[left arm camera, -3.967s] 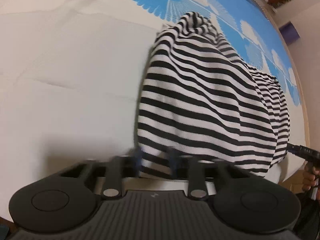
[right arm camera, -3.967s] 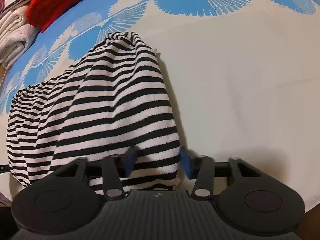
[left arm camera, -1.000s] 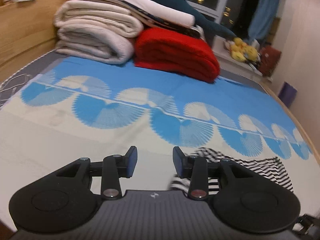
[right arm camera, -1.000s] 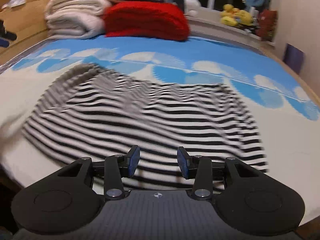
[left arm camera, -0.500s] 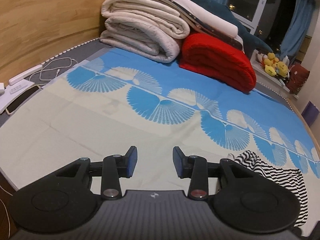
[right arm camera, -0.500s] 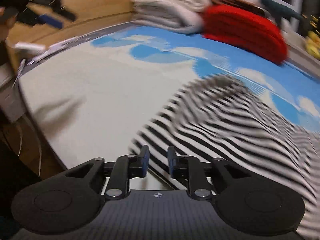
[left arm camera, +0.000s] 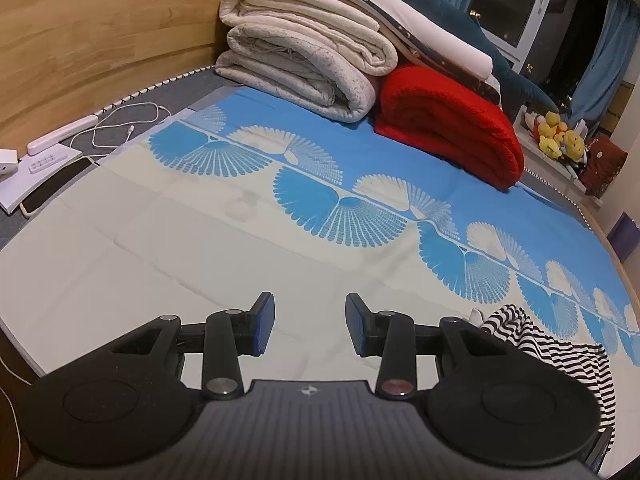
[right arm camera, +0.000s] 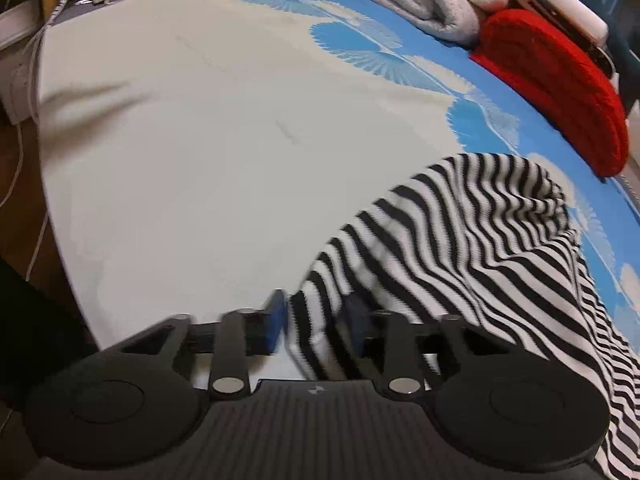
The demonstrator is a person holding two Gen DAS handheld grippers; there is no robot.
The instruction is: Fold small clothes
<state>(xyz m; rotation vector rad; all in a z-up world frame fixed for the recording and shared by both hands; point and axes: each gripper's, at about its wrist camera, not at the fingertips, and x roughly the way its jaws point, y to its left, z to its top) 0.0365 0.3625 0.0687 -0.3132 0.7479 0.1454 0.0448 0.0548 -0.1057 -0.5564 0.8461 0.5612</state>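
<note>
The black-and-white striped garment (right arm camera: 460, 240) lies rumpled on the cream and blue bed sheet (right arm camera: 200, 160). Its near left edge rises between the fingers of my right gripper (right arm camera: 316, 320). The jaws are closing, and the blue pads meet the cloth on both sides, though the picture is blurred there. My left gripper (left arm camera: 310, 322) hangs open over bare cream sheet (left arm camera: 200, 260) with nothing between its fingers. In the left wrist view the striped garment (left arm camera: 560, 344) shows only at the lower right, partly behind the gripper body.
Folded cream blankets (left arm camera: 304, 52) and a rolled red blanket (left arm camera: 448, 132) are stacked at the bed's far end by the wooden headboard (left arm camera: 100, 40). A phone (left arm camera: 56, 188), a white cable (left arm camera: 120, 120) and small white devices lie at the left edge. Plush toys (left arm camera: 558, 140) sit by the window.
My left gripper has swung left, so the garment has slid to the lower right of its view. My right gripper has moved to the garment's left edge, and cloth now sits between its jaws.
</note>
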